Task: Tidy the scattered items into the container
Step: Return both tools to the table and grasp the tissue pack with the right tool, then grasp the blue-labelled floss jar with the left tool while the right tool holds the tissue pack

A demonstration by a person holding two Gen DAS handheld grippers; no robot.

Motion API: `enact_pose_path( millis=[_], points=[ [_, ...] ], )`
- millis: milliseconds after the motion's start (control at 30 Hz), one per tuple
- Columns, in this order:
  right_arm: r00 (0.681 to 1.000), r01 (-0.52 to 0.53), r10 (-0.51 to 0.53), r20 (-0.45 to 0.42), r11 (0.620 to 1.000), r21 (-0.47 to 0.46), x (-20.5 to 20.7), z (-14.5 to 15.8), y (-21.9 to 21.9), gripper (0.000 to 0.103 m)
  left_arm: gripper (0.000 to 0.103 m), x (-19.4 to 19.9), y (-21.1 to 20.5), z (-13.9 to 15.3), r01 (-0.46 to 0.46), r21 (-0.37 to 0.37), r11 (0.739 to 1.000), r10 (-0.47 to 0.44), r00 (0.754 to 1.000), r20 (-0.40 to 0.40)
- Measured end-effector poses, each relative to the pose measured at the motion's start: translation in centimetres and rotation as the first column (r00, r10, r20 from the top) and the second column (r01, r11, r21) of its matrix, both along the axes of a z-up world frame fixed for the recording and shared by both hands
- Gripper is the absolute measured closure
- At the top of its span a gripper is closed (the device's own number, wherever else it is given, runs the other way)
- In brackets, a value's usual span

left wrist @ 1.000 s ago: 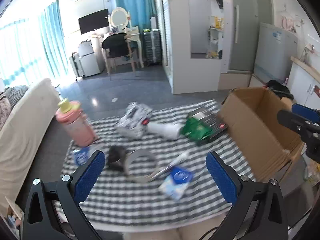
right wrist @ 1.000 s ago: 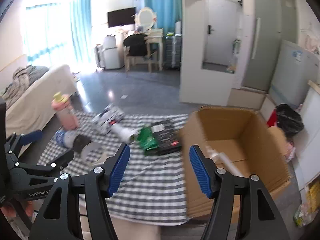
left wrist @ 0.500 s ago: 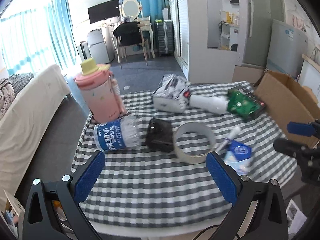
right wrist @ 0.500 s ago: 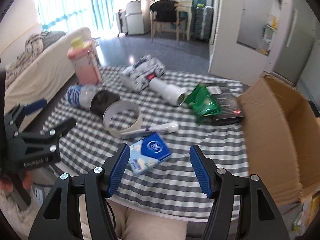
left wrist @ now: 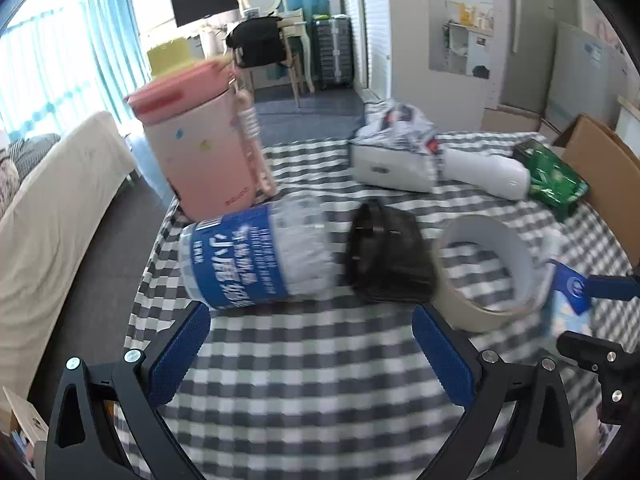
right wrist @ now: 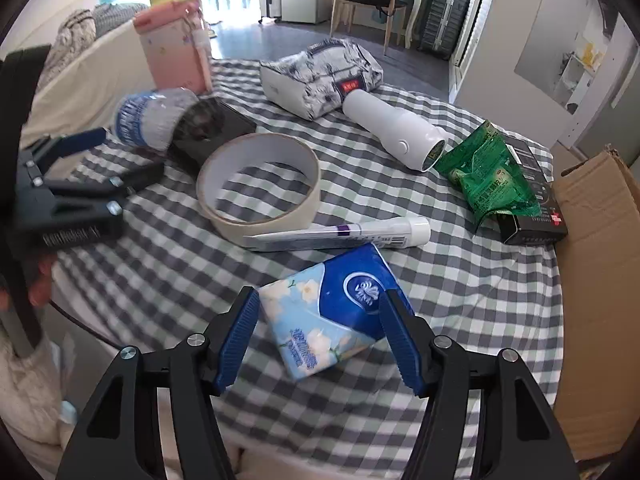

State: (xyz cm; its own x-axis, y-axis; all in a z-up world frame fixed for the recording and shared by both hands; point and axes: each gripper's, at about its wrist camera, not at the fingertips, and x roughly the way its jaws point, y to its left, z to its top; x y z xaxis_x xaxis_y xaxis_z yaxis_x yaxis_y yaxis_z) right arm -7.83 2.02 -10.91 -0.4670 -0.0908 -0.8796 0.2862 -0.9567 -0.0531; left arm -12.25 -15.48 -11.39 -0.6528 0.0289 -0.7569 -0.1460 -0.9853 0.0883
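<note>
While toothpaste tube (right wrist: pixel 340 234) shows rightward, left view hides it

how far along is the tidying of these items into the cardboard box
Barely begun: nothing shows as packed, though the brown cardboard box interior is out of view. In hand: the open right gripper straddles the blue tissue pack; the open left gripper faces the blue-labelled plastic bottle. Still left: tape roll, white tube, green packet, pink cup.

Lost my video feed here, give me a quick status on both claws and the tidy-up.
Right claw open, straddling tissue pack. Left claw open, facing water bottle. Box right of table; nothing blocking.
</note>
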Motion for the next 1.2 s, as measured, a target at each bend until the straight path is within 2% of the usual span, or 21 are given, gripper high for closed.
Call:
enact_pose_path(
  millis=[167,333,433,633,767,833,900,933,1000,1200],
  points=[
    [1.000,-0.005,0.006,-0.013,0.999,0.049,-0.9,-0.9,-0.5,0.026,0.000,-1.6,-1.5,-0.8,-0.022,0.042,0.999,0.022,1.000,0.008],
    [0.999,0.001,0.003,-0.033,0.991,0.130,-1.4,-1.9,-1.0,0.021,0.000,-2.9,-1.5,-1.4,-0.037,-0.003,0.999,0.037,0.999,0.010],
    [1.000,0.010,-0.006,-0.030,0.995,0.104,-1.7,-1.9,-0.5,0.020,0.000,-3.7,-1.8,-1.7,-0.047,-0.011,0.999,0.047,0.999,0.015],
    [1.000,0.016,-0.015,-0.018,0.998,0.066,-2.0,-2.1,0.1,0.016,0.000,-5.1,-2.9,-1.2,-0.061,0.023,0.998,0.061,0.998,0.011],
    [1.000,0.022,-0.021,-0.019,0.999,0.047,-2.0,-2.1,0.2,0.016,0.000,-5.9,-3.3,-2.0,-0.050,0.048,0.998,0.047,0.997,0.056],
    [0.999,0.035,-0.034,-0.025,0.999,0.027,-1.9,-1.9,0.6,0.021,0.003,-5.8,-3.3,-2.1,-0.047,0.049,0.998,0.044,0.997,0.057],
    [0.998,0.047,-0.047,-0.029,0.999,0.005,-2.0,-1.6,1.2,0.041,0.003,-5.5,-3.5,-1.8,-0.042,0.062,0.997,0.039,0.998,0.048],
    [0.998,0.051,-0.051,-0.030,0.999,-0.003,-2.0,-1.5,1.5,0.046,0.004,-5.3,-3.6,-1.6,-0.040,0.068,0.997,0.037,0.998,0.042],
    [0.998,0.059,-0.060,-0.029,0.998,-0.022,-2.1,-1.1,1.9,0.067,0.004,-4.5,-3.6,-1.3,-0.033,0.069,0.997,0.031,0.999,0.025],
    [0.998,0.053,-0.055,-0.021,0.995,-0.090,-1.4,-0.6,2.2,0.077,0.004,-2.2,-3.0,0.5,-0.003,0.052,0.999,0.004,1.000,-0.030]
  ],
)
